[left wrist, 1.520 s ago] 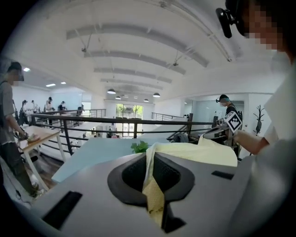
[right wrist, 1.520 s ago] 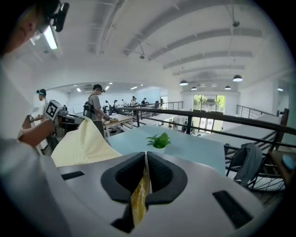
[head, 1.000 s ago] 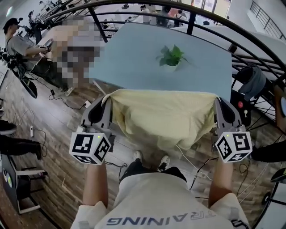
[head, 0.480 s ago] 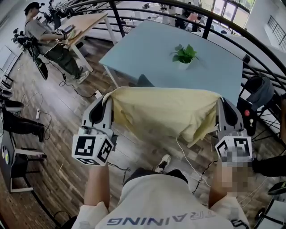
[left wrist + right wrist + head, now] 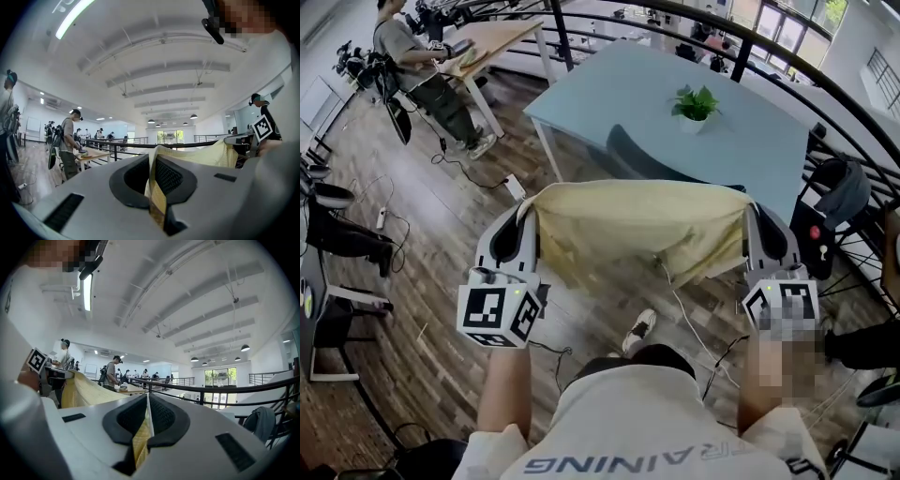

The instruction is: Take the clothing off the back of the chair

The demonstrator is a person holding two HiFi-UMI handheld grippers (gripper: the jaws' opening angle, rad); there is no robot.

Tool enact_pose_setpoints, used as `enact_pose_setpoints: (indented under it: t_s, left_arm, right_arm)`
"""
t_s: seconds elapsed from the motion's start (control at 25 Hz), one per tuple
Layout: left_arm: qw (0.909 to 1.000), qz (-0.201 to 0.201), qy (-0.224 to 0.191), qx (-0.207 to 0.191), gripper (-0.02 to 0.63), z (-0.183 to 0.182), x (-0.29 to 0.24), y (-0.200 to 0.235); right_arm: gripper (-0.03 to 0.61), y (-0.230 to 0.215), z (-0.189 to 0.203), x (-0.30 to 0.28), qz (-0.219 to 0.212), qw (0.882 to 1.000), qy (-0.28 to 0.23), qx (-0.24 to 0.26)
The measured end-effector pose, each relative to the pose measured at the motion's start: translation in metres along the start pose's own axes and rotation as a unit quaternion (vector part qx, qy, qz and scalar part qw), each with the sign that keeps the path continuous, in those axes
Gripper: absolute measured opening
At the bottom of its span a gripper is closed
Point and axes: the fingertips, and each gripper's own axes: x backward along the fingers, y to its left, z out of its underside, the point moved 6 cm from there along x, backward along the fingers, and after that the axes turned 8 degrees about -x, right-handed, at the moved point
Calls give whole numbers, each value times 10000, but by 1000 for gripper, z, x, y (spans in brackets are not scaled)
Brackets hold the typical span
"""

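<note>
Head view, yellow clothing (image 5: 637, 225) spread between left hand-held gripper (image 5: 526, 208), right hand-held gripper (image 5: 752, 210)

Head view looks steeply down onto the left gripper (image 5: 526, 212) and right gripper (image 5: 750, 209). Each gripper view sits close behind its own jaws, facing level across the hall; all three share the yellow garment (image 5: 637, 225).
</note>
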Motion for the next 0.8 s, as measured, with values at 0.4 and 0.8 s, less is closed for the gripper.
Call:
enact_pose_setpoints:
  t_s: [0.4, 0.8]
  left_arm:
    - [9989, -390, 44, 269, 44, 8, 78, -19]
    - [9922, -1215, -40, 272, 44, -17, 142, -90]
  right_arm:
    - [31, 27, 4, 40, -303, 9992, 246, -55]
    - [31, -3, -7, 86, -1019, 9945, 174, -197]
